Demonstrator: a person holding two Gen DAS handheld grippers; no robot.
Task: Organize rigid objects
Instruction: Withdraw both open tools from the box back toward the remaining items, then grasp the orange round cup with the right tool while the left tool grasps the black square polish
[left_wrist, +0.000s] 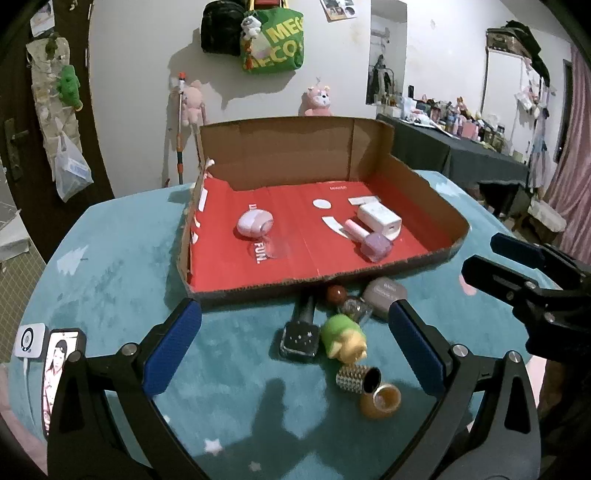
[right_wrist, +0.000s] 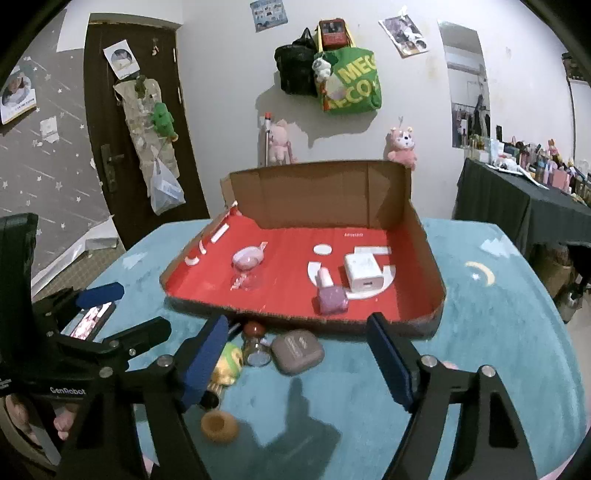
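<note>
Already inside the red-floored cardboard box (left_wrist: 417, 177) lie a lilac oval case (left_wrist: 255, 222), a white charger (left_wrist: 379, 218) and a purple nail-polish bottle (left_wrist: 369, 240). Just before its front wall, on the teal table (left_wrist: 110, 280), cluster a dark polish bottle (left_wrist: 300, 334), green figurine (left_wrist: 343, 336), grey case (right_wrist: 297, 351) and brown jar (left_wrist: 381, 400). Left gripper (left_wrist: 295, 347) and right gripper (right_wrist: 297, 363) hover wide open, empty.
</note>
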